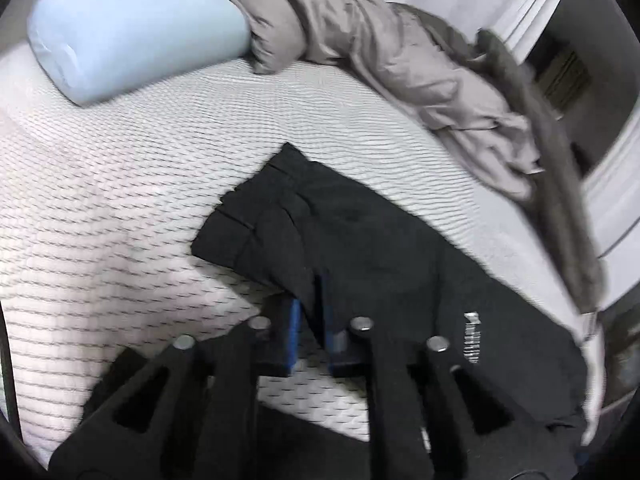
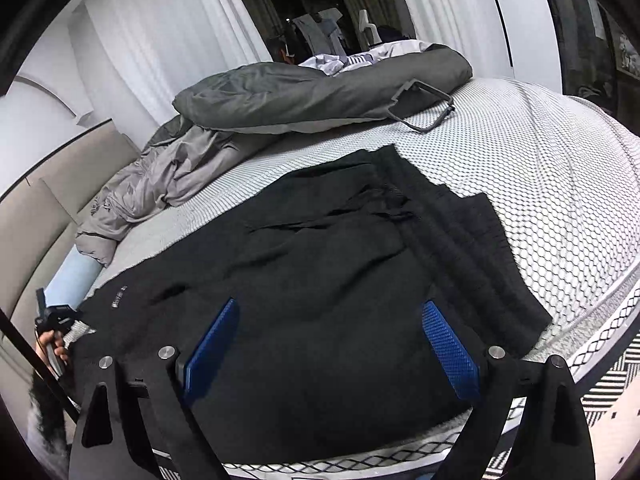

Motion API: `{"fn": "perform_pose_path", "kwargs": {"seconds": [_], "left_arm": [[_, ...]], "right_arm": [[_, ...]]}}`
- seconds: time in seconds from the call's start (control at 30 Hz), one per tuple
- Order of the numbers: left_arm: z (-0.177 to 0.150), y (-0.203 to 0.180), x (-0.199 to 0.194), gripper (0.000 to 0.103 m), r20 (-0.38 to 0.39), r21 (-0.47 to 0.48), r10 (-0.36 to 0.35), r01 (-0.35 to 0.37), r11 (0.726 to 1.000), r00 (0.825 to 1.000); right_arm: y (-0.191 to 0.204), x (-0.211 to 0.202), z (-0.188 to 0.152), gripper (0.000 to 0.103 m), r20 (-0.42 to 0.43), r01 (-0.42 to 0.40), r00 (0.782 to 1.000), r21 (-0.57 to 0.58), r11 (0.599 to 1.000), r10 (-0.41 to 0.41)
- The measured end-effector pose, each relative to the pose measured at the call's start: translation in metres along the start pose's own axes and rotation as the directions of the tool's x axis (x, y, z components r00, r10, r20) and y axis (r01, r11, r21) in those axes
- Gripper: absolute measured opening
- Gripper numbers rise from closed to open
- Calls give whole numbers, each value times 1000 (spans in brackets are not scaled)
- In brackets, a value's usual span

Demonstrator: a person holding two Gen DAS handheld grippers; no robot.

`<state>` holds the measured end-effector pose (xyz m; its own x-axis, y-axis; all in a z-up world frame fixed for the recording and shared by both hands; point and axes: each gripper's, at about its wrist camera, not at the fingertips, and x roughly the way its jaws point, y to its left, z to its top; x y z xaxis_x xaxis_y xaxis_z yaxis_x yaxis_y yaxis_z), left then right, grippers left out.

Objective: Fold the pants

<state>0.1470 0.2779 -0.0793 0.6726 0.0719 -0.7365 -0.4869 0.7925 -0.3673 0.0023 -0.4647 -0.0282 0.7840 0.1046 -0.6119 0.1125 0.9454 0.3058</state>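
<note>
Two grippers work over black pants (image 2: 320,280) spread on the mattress (image 1: 120,208). The left gripper (image 1: 312,312) pinches an edge of the pants; the right gripper (image 2: 332,344) hovers above them, jaws wide apart.

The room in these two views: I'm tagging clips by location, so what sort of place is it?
Most likely a bedroom. The black pants lie on a bare quilted mattress, with a light blue pillow, a crumpled grey duvet and white curtains behind.
</note>
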Motion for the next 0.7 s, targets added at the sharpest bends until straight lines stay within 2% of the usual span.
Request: {"fn": "perform_pose_path", "kwargs": {"seconds": [0.07,0.13,0.17,0.2,0.23,0.27,0.37,0.47,0.53,0.6,0.7], "left_arm": [[-2,2,-14,17,5,5,-5,5,1000,1000],[-8,4,-44,30,46,24,-19,18,1000,999],[-14,7,-62,51,72,30,-24,21,999,997],[-18,10,-78,76,101,34,-27,24,999,995],[-26,15,-98,85,140,34,-33,28,999,990],[-35,20,-117,88,167,36,-36,30,999,985],[-73,37,-153,88,151,29,-55,51,998,987],[-111,57,-168,88,97,-5,-96,97,995,991],[-134,71,-166,81,45,-41,-99,101,994,994],[-155,89,-163,70,15,-69,-122,123,990,992],[-169,101,-148,56,-25,-116,-163,159,980,986]], "right_arm": [[-6,-1,-1,94,2,7,1000,11,1000,-7],[-13,-6,-1,94,6,1,1000,37,999,-1],[-18,-10,-2,94,12,-2,1000,51,999,1],[-23,-14,-3,94,21,-5,1000,68,998,4],[-27,-18,-4,94,28,-8,1000,80,997,5],[-31,-22,-4,94,35,-9,999,92,996,6],[-47,-30,-5,94,46,-15,999,145,989,9],[-61,-34,-7,94,47,-38,998,198,979,30],[-66,-36,-8,94,49,-48,998,215,976,38],[-68,-39,-10,94,54,-56,997,213,975,45],[-70,-43,-13,94,57,-58,997,209,976,47]]}}
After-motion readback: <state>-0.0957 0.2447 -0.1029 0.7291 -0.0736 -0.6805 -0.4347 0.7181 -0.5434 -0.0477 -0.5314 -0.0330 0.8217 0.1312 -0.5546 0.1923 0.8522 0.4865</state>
